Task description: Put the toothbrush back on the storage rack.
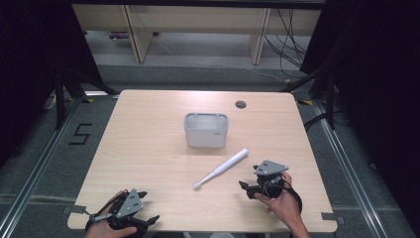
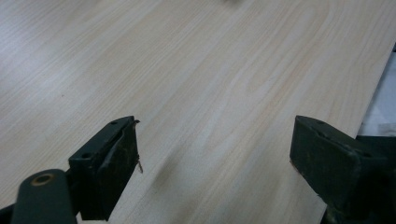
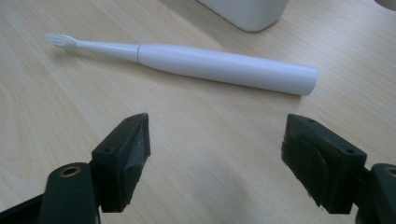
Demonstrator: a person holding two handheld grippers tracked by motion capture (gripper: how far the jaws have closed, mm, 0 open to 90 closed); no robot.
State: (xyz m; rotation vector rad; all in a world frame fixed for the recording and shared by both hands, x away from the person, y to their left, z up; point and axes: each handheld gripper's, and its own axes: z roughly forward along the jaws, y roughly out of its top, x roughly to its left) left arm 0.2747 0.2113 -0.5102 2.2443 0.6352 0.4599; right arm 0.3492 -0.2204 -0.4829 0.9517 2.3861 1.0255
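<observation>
- Wide pale wooden table (image 1: 148, 148), light grain running across, a small round grommet hole (image 1: 240, 104) near the far edge, right of centre.
- On it, just far of centre, a grey-white rectangular bin (image 1: 206, 130), upright, open at the top; its lower corner also at the top of the right gripper view (image 3: 247, 11).
- Just near and right of the bin, apart from it, a white electric toothbrush (image 1: 221, 168) lying flat and slanted: bristle head toward the near left, thick handle end toward the far right. Seen close in the right gripper view (image 3: 196, 60), bristles at the left.
- Right gripper (image 1: 251, 188) at the near right, held in a hand, sitting just right of the toothbrush and aimed toward it; jaws spread wide, nothing between them, bare table under them (image 3: 215, 158), toothbrush just beyond the tips, no contact.
- Left gripper (image 1: 148, 218) at the near left corner, well apart from the toothbrush, held in the other hand; jaws likewise parted and empty over plain wood (image 2: 215, 154).
</observation>
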